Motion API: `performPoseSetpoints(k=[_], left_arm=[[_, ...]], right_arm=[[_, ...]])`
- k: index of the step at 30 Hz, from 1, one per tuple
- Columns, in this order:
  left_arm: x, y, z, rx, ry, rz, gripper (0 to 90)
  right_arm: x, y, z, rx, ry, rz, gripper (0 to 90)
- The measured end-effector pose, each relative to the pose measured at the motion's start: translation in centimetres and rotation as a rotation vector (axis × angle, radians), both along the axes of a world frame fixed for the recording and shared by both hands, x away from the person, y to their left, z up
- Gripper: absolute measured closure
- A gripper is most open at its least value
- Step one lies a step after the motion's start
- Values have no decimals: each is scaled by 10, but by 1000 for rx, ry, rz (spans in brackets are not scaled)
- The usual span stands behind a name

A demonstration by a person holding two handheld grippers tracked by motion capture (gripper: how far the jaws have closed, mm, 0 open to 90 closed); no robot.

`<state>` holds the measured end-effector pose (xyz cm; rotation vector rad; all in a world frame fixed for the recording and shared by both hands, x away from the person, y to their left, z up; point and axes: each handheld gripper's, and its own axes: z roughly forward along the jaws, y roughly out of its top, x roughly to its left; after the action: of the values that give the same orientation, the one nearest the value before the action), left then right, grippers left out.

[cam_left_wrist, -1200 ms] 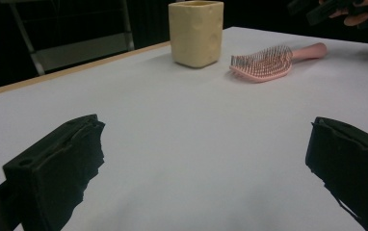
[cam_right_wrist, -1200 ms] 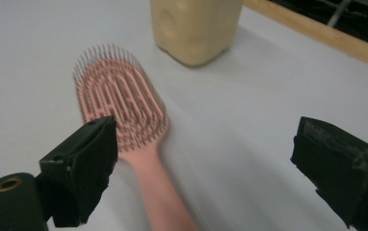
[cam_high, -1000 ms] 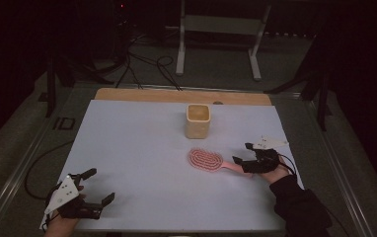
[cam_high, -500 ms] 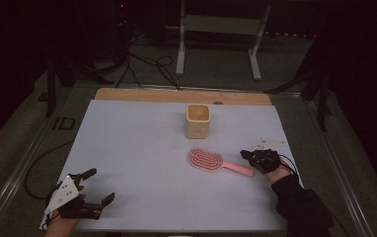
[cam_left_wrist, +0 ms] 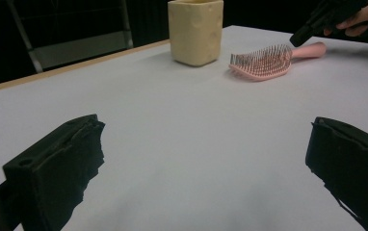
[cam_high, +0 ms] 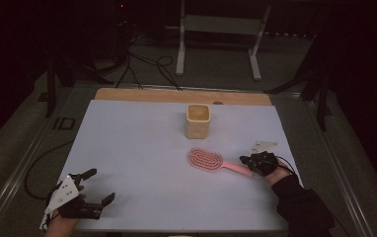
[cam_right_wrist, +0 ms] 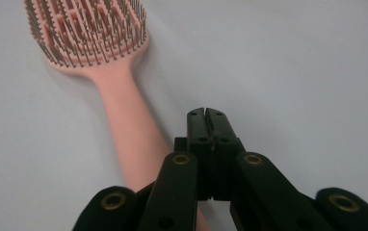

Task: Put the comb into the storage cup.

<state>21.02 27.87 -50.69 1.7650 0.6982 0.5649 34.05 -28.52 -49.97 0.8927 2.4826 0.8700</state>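
A pink hairbrush (cam_high: 205, 160) lies bristles up right of the table's middle, its handle pointing right. In the right gripper view the hairbrush (cam_right_wrist: 119, 96) runs along the left of my right gripper (cam_right_wrist: 206, 115), whose jaws are pressed together with nothing between them. From above, the right gripper (cam_high: 243, 160) sits at the handle's end. A yellow square cup (cam_high: 198, 120) stands upright just beyond the brush. My left gripper (cam_high: 101, 185) rests at the near left corner, jaws wide apart and empty. The left gripper (cam_left_wrist: 203, 159) faces the cup (cam_left_wrist: 195, 31), the brush (cam_left_wrist: 261, 62) and the right gripper (cam_left_wrist: 312, 26).
A white sheet (cam_high: 137, 148) covers the table, with a wooden strip (cam_high: 142, 95) along the far edge. Behind the table stand a metal frame (cam_high: 216, 29) and loose cables (cam_high: 147, 69) on the floor.
The right gripper's jaws have gone from open to shut beside the brush handle. The brush, the cup and the left gripper have stayed where they were.
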Motion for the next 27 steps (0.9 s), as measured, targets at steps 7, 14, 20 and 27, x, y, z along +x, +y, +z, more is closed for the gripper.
performPoseSetpoints(k=[7,14,20,27], left_arm=[[0,0,0,3,-1,-1,0],[0,0,0,3,-1,-1,0],[0,0,0,3,0,0,0],[0,0,0,3,0,1,0]], right_arm=[[-2,0,-5,-10,24,8,900],[-7,0,-5,-9,35,20,900],[-15,2,-5,-12,36,25,900],[-26,5,-6,4,51,34,900]])
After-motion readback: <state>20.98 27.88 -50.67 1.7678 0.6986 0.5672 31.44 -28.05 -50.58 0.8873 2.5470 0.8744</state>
